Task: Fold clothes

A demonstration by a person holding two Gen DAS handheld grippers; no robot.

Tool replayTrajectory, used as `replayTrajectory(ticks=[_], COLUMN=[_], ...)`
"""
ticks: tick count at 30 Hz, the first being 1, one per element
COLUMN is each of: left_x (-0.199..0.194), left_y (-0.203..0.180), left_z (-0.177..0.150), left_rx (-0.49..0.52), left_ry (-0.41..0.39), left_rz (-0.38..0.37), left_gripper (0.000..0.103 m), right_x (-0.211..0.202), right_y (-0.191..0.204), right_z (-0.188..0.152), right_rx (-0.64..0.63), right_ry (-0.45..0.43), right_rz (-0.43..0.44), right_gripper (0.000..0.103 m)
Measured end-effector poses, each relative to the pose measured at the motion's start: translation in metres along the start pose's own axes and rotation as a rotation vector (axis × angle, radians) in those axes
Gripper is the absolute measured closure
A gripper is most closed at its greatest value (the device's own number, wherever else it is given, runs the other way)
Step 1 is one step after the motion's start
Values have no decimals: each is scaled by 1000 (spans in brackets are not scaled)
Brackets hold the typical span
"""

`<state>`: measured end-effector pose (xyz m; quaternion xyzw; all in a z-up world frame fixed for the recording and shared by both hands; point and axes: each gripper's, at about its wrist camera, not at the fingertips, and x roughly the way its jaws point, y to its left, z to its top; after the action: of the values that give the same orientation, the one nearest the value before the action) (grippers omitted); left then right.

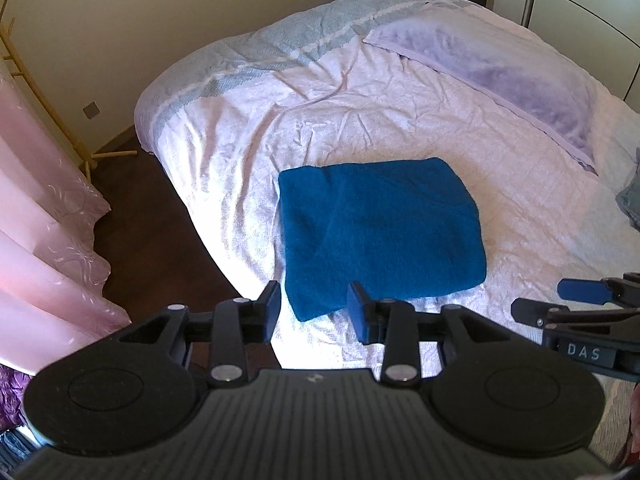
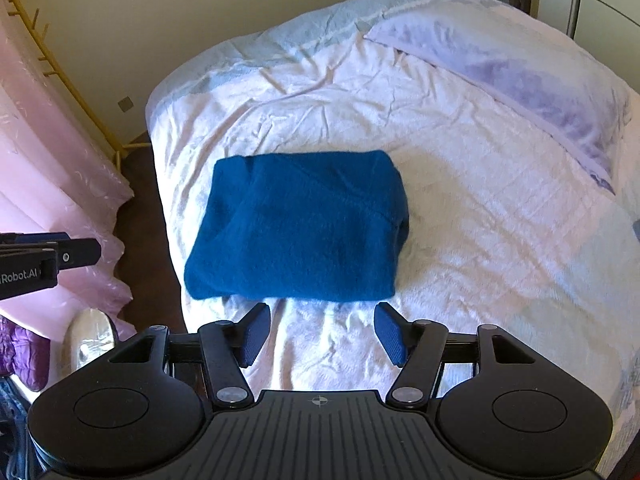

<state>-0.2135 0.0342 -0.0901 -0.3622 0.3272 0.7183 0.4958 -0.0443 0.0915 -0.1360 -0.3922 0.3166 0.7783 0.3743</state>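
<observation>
A grey-blue fabric item [image 1: 630,200] at the right edge of the left wrist view is cut off by the frame, too little of it showing to name. At the lower left of the right wrist view a purple quilted garment [image 2: 24,354] and a pale shiny object [image 2: 90,342] lie partly behind the gripper body, and what the shiny object is cannot be made out. The wooden rack [image 1: 48,96] by the wall is half hidden behind a pink sheer curtain [image 1: 44,216] with a faint swirl pattern.

The blue garment [image 2: 300,228], thick and fuzzy like fleece or knit, lies folded into a roughly square, softly rounded bundle on the bed [image 1: 224,128], near its front edge. The bedcover is crinkled, pale pink-white, with a grey-blue woven band along the far side; a lilac pillow [image 2: 520,80] with a plush nap rests at the far right.

The left gripper [image 1: 314,312] hangs above the garment's near left corner, its 2 blue pads narrowly apart with nothing between them. The right gripper [image 2: 322,334] hangs over bare bedcover just in front of the garment, its jaws spread wider and empty.
</observation>
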Motion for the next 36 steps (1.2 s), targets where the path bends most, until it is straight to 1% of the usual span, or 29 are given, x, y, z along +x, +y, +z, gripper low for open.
replayTrajectory(ticks=[3,8,10,12,14,17,19,23,25,28,32,34,36], left_x=[3,21,31,41,52,74,93,137,163,201,251,274,293], left_y=[2,14,23,38,60,100,125,165,173,177,180,180,179], left_z=[1,7,10,13,14,16,17,17,16,8,-10,-19,-27], left_rx=[8,24,25,3,-42,-123,-190,-312,-344,-395,-537,-595,-630], left_ry=[10,46,65,81,93,100,118,166,179,190,203,208,201], left_rz=[-7,-31,-58,-107,-172,-277,-341,-463,-521,-583,-682,-723,-754], left_gripper=[69,69,69,68,68,67,64,64,63,63,63,63,63], right_x=[3,16,23,31,42,58,66,81,86,95,110,116,120], right_y=[1,6,10,10,8,0,-8,-22,-28,-35,-46,-59,-75], right_z=[0,10,15,19,23,26,27,27,24,16,7,5,6], right_rx=[9,23,32,44,63,116,163,276,330,402,490,535,581], right_ry=[12,30,37,52,70,95,101,99,88,76,71,29,-30], right_rz=[-1,-22,-31,-35,-40,-76,-104,-147,-154,-150,-97,-88,-59], right_gripper=[42,42,42,42,42,42,42,42,42,42,42,42,41])
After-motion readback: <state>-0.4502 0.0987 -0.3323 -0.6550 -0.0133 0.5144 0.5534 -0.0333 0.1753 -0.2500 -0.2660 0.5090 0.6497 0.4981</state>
